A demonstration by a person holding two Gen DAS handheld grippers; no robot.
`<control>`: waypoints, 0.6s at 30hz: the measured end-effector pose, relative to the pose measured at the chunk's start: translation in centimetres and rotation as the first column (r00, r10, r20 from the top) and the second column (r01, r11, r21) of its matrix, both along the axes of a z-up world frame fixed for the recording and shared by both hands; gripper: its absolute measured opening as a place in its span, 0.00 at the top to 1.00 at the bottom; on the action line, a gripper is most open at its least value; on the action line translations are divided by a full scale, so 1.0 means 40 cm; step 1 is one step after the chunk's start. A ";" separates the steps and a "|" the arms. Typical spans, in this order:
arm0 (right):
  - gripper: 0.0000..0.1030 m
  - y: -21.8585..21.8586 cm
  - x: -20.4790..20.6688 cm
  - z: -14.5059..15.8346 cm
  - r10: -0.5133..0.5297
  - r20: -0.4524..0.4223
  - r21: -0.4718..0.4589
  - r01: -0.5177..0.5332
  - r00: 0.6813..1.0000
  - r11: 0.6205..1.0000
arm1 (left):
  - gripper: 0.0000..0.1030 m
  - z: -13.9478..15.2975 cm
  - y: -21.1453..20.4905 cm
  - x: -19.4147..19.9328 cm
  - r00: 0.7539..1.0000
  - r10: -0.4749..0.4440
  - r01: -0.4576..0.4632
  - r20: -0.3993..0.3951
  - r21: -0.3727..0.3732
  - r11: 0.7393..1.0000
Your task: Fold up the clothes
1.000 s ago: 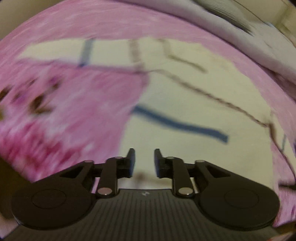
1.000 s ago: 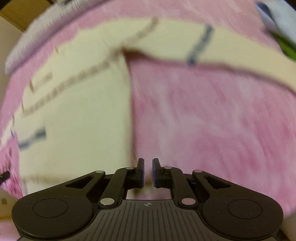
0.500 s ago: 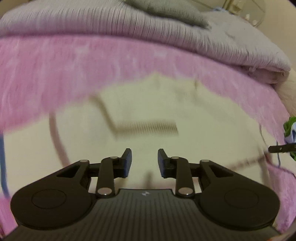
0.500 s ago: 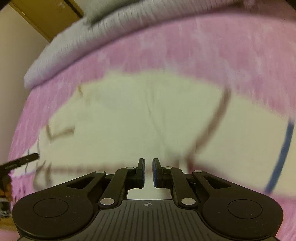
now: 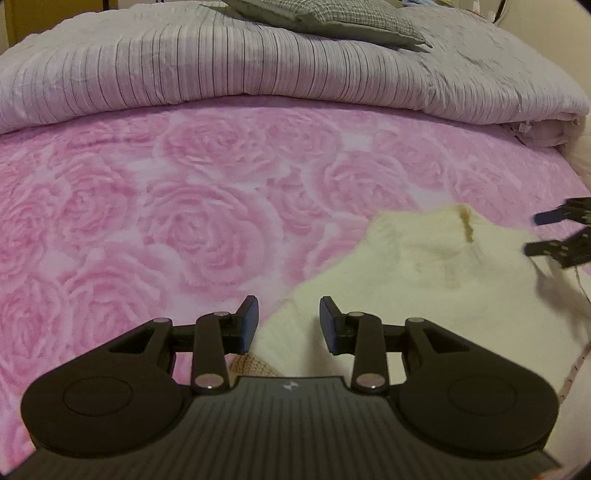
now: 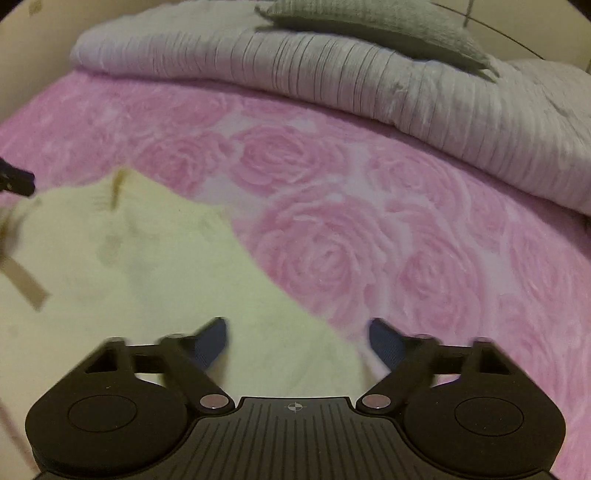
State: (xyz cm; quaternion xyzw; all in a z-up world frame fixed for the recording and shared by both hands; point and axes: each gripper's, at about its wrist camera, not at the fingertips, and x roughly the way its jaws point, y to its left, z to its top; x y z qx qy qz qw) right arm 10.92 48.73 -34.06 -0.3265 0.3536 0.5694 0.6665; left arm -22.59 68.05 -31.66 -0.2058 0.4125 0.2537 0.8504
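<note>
A cream garment [image 5: 424,288] lies on the pink rose blanket [image 5: 184,229], its plain side up, with a small notch at its far edge. My left gripper [image 5: 289,321] hovers over the garment's left edge, open, and its pads touch nothing. In the right wrist view the same garment [image 6: 147,277] fills the lower left. My right gripper [image 6: 298,341] is over its right edge. Its jaws are opening wide and blurred, with cloth below them but not pinched. In the left wrist view the right gripper [image 5: 532,233] shows at the far right.
A rolled grey striped quilt [image 5: 258,66] runs across the back of the bed, with a grey pillow [image 5: 332,18] on top. A beige strip [image 6: 26,280] and a thin cord [image 5: 580,350] trail from the garment. The pink blanket [image 6: 369,221] spreads beyond the garment.
Both views swung from close over the striped cloth to the garment's far edge and steadied. The right jaws went from shut to wide apart. The left jaws widened a little.
</note>
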 end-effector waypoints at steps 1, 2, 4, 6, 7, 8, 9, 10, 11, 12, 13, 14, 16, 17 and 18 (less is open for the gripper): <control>0.72 0.005 0.009 -0.012 0.002 0.007 -0.011 -0.002 1.000 1.000 | 0.70 -0.006 0.003 0.001 1.000 -0.006 0.006 -0.001 -0.005 1.000; 0.80 0.009 0.019 -0.024 0.005 0.014 -0.022 -0.005 1.000 1.000 | 0.70 -0.012 0.004 0.002 1.000 -0.014 0.014 -0.004 -0.011 1.000; 0.85 0.007 0.039 -0.031 0.003 0.004 -0.020 -0.003 1.000 1.000 | 0.70 -0.025 0.007 0.007 0.999 -0.036 0.036 -0.010 -0.021 0.999; 0.89 -0.015 0.056 -0.013 0.020 -0.005 0.001 -0.020 1.000 1.000 | 0.70 -0.042 0.004 0.022 0.998 -0.066 0.066 -0.020 -0.017 0.998; 0.90 -0.025 0.056 -0.003 0.033 0.019 0.009 -0.033 0.999 0.999 | 0.70 -0.049 0.004 0.034 0.997 -0.076 0.076 -0.027 -0.009 0.997; 0.91 -0.037 0.053 0.011 0.039 0.051 0.016 -0.040 0.998 0.999 | 0.71 -0.054 0.005 0.045 0.996 -0.082 0.082 -0.029 -0.002 0.997; 0.91 -0.045 0.056 0.021 0.029 0.082 0.028 -0.031 0.996 0.999 | 0.74 -0.056 0.006 0.056 0.996 -0.086 0.087 -0.021 0.002 0.996; 0.91 -0.052 0.070 0.028 -0.011 0.104 0.044 0.007 0.995 0.999 | 0.75 -0.055 0.007 0.070 0.996 -0.091 0.091 -0.007 0.004 0.996; 0.91 -0.064 0.079 0.036 -0.049 0.114 0.059 0.043 0.992 0.997 | 0.80 -0.052 0.008 0.088 0.996 -0.094 0.094 0.007 0.007 0.996; 0.91 -0.072 0.097 0.030 -0.105 0.113 0.069 0.097 0.988 0.993 | 0.80 -0.050 0.007 0.106 0.995 -0.094 0.094 0.014 0.014 0.995; 0.91 -0.072 0.117 0.003 -0.164 0.084 0.042 0.161 0.983 0.986 | 0.80 -0.049 0.004 0.123 0.995 -0.096 0.095 0.013 0.024 0.995; 0.91 -0.072 0.137 -0.024 -0.223 0.055 0.014 0.222 0.973 0.975 | 0.80 -0.048 0.001 0.140 0.995 -0.099 0.099 0.007 0.034 0.995; 0.87 -0.085 0.181 -0.036 -0.346 -0.099 0.046 0.352 0.933 0.935 | 0.80 -0.047 -0.006 0.157 0.994 -0.113 0.113 -0.007 0.036 0.993; 0.84 -0.088 0.201 -0.027 -0.379 -0.164 0.035 0.390 0.911 0.920 | 0.79 -0.043 -0.011 0.154 0.993 -0.119 0.119 -0.001 0.028 0.993; 0.79 -0.092 0.220 -0.017 -0.411 -0.227 0.023 0.426 0.883 0.904 | 0.74 -0.039 -0.016 0.145 0.992 -0.124 0.124 0.009 0.019 0.992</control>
